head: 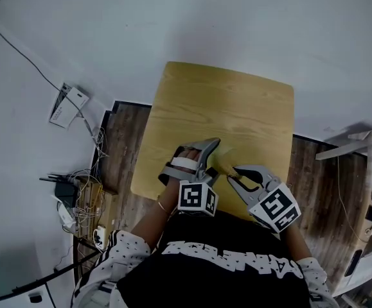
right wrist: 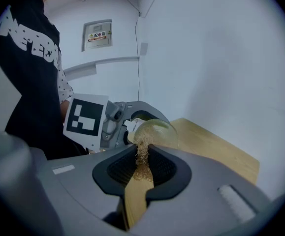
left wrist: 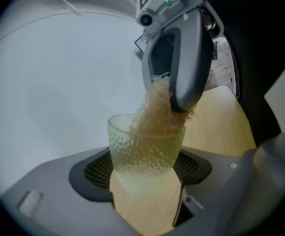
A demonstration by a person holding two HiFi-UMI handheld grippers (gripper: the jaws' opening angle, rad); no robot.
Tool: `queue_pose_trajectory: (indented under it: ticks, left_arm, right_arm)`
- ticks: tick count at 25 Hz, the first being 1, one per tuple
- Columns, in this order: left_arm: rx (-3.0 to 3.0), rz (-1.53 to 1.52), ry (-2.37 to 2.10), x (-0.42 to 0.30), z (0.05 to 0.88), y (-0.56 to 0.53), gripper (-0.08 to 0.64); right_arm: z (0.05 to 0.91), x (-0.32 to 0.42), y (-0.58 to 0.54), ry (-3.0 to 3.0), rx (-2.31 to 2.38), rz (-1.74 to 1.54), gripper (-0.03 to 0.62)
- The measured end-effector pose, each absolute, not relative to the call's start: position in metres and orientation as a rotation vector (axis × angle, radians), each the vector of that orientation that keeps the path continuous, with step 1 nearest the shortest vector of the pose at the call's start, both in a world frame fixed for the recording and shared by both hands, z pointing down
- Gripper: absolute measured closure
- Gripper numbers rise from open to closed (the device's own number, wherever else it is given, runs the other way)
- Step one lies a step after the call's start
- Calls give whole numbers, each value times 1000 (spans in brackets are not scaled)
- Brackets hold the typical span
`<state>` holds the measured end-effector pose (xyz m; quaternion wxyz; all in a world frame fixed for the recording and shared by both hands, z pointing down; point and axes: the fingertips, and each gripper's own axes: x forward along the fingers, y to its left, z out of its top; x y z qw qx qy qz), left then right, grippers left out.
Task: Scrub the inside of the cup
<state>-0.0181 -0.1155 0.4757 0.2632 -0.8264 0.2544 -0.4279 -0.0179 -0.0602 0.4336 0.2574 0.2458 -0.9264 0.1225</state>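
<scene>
Left gripper (left wrist: pixel 144 173): in its own view, jaws were clamped low on the cup (left wrist: pixel 143 144).
Cup contents: a tan fibrous scrubber (left wrist: pixel 154 113) was lodged past the rim; no water was seen.
Handling: judged light, stiff, dimpled, perhaps slippery; a low, gentle hold was favoured.
Right gripper (right wrist: pixel 141 162): in its own view, jaws were closed on the scrubber's tail.
Head view: the cup was held between both grippers over the near edge of the table (head: pixel 237 101).

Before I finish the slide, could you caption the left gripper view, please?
The left gripper clamps a green dimpled cup while the right gripper presses a tan fibrous scrubber into it.
</scene>
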Motion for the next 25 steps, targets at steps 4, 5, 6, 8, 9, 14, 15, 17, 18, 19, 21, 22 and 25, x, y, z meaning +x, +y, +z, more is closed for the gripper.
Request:
queue_pose_trajectory:
  ticks: [4, 5, 6, 8, 9, 14, 15, 17, 18, 19, 21, 22, 25]
  left_arm:
    - [-2228, -1128, 629, -10, 473, -107, 190]
    - [-2230, -1118, 624, -9, 471, -106, 190]
    - [-2225, -1109, 619, -7, 469, -104, 190]
    - [-2198, -1093, 612, -4, 465, -103, 191]
    - [-2181, -1084, 611, -2, 463, -103, 192]
    - [-2092, -1079, 572, 4, 462, -106, 191]
    - [-2077, -1079, 559, 5, 463, -106, 191]
    - [-2050, -1077, 540, 8, 463, -104, 192]
    - [-2038, -1075, 535, 9, 463, -104, 192]
    - [-2026, -1071, 534, 10, 463, -104, 192]
    - [-2001, -1059, 544, 11, 463, -105, 191]
    - [-1988, -1053, 551, 12, 462, -106, 192]
    - [-1962, -1049, 558, 15, 462, -106, 190]
  right_arm:
    - [440, -22, -69, -2468, 695, 363, 517]
    - [441, -23, -70, -2463, 703, 371, 516]
    - [441, -24, -72, -2458, 712, 377, 517]
    - [442, -25, -76, -2454, 742, 396, 517]
    - [441, -25, -78, -2455, 762, 414, 517]
    - [444, -22, -86, -2460, 861, 556, 518]
    - [445, -21, -86, -2463, 880, 605, 520]
    - [446, -18, -86, -2480, 920, 737, 520]
    - [446, -17, -86, -2491, 941, 816, 522]
    - [446, -16, -86, -2500, 961, 897, 522]
    - [446, -14, -87, -2519, 997, 1056, 523]
    - [445, -13, -87, -2528, 1014, 1137, 523]
    - [442, -9, -90, -2549, 1058, 1409, 525]
